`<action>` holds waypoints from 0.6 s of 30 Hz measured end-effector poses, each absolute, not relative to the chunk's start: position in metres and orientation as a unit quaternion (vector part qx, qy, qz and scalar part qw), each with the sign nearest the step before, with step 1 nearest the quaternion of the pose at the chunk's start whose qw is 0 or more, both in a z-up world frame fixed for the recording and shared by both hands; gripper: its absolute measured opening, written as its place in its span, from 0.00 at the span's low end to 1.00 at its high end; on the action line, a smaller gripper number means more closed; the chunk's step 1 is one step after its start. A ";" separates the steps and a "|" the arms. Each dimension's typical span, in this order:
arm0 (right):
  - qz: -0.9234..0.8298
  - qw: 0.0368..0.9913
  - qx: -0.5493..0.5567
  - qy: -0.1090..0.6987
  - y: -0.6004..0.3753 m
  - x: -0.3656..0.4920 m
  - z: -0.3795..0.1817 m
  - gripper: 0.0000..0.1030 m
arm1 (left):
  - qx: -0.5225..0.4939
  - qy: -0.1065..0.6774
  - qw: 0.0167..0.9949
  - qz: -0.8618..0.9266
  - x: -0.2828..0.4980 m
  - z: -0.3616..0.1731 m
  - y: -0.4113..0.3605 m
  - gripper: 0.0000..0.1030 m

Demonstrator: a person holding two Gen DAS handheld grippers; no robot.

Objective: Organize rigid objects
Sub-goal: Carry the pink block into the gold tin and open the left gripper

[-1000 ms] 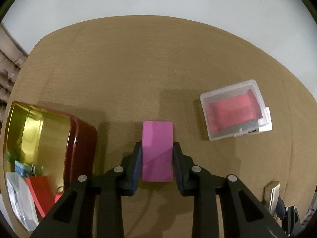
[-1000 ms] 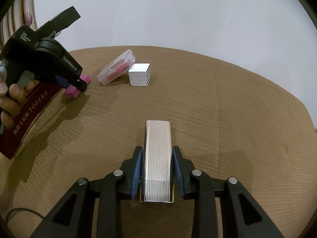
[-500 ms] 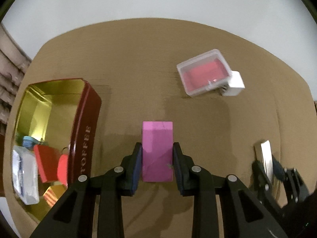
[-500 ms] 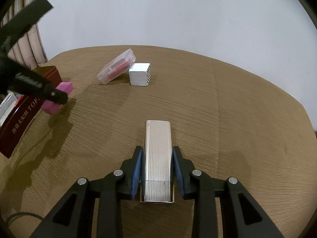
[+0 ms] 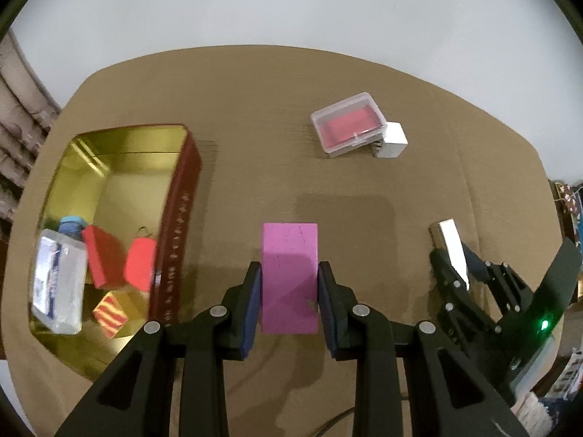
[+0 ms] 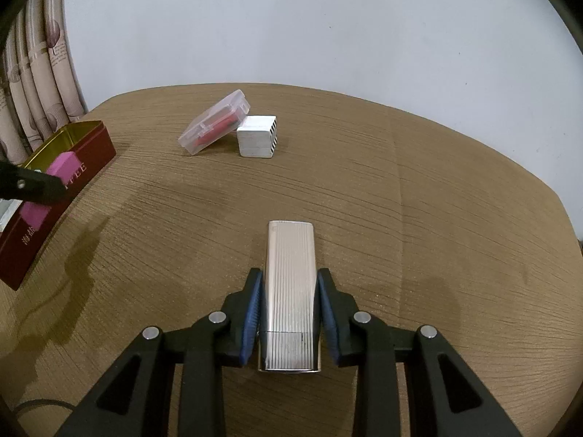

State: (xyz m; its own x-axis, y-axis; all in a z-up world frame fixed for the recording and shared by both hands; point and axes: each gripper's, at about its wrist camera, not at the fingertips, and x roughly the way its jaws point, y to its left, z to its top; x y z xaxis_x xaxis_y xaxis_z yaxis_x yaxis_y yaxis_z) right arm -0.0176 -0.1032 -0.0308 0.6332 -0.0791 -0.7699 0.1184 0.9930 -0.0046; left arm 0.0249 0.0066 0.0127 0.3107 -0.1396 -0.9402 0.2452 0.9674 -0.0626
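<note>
The pink block [image 5: 289, 276] was clamped between the blue pads of the left gripper [image 5: 289, 291] and held clear of the table [image 5: 255, 109], just beside the long red wall of the open tin [image 5: 178, 218] that stood near the table's left edge. The ribbed silver case [image 6: 290, 291] was gripped in the same way by the right gripper [image 6: 290, 313], over the table's near edge, well apart from the tin.

The step in hand appeared to be the transfer of the pink block to the tin. The next move would call for carrying the block sideways over the tin's rim, lowering it into the bare gold floor at the far end, and only then parting the pads. The near end of the tin already held a clear wrapped packet [image 5: 58, 284], two red pieces [image 5: 120, 262], a striped cube [image 5: 109, 313] and a blue item, so a drop there could jam against them.

A clear lidded box [image 6: 215, 122] with red contents leaned against a white cube [image 6: 257, 140] toward the table's far edge; both remained outside the tin.

Legible writing: gold lettering on the tin's red wall, of which "TEE" or "FEE" [image 6: 76, 173] could be read in the right wrist view, with two gold characters [image 6: 29, 236] below that were too small to identify. No marking on the silver case could be read.
</note>
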 end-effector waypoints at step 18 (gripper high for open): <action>-0.055 0.904 0.024 0.424 -0.103 -0.019 -0.030 0.30 | 0.026 0.542 0.839 -0.053 0.043 0.060 0.102 0.26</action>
State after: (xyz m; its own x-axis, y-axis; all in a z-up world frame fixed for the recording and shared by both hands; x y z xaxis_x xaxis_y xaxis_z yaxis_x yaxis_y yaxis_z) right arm -0.0192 -0.1027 -0.0304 0.6341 -0.0800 -0.7691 0.1203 0.9927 -0.0042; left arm 0.0427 0.1025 0.0595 0.4078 -0.0607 -0.9110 0.1177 0.9930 -0.0135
